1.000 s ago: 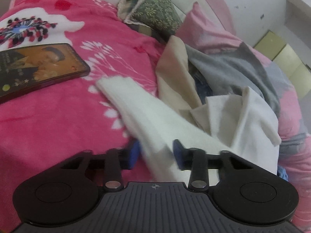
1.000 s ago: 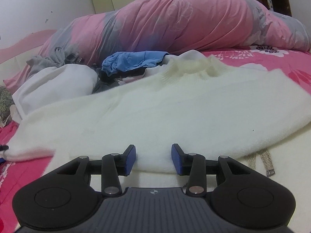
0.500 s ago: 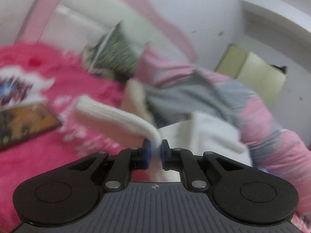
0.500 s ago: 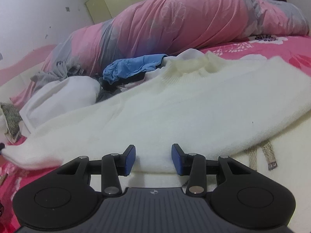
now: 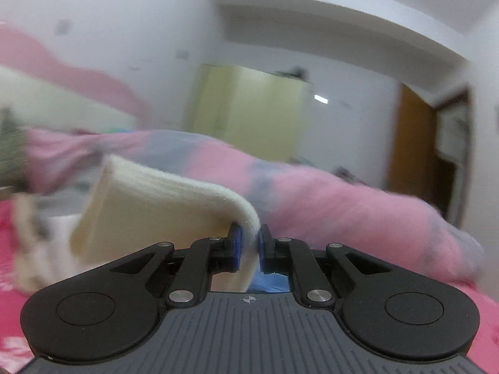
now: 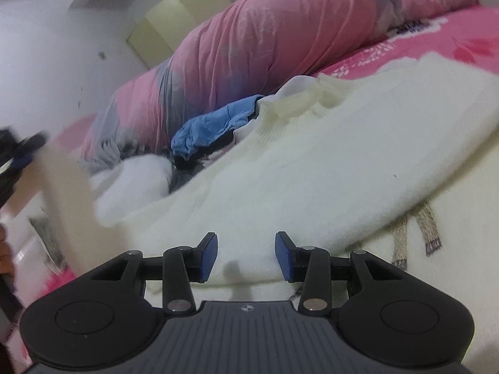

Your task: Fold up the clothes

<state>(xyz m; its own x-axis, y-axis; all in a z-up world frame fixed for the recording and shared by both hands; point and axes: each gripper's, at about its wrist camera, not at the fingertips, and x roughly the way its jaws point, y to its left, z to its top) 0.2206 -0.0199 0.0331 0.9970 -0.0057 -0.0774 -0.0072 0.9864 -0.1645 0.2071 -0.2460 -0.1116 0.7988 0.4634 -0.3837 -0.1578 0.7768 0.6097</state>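
Note:
A cream knitted sweater lies spread on the bed, collar toward the rolled quilt. Its left sleeve is lifted off the bed, pinched between the blue pads of my left gripper, which is shut on it and points level. In the right wrist view the raised sleeve hangs blurred at the left, with the left gripper above it. My right gripper hovers just over the sweater's lower body, jaws apart, nothing between them.
A rolled pink and grey quilt runs along the far side of the bed. A blue garment and white clothes lie piled by the collar. A pale green wardrobe and a brown door stand behind.
My left gripper shut on the sleeve, then lifted it off the pink blanket and swung it up and across. The right gripper rolled a little and stayed over the sweater.

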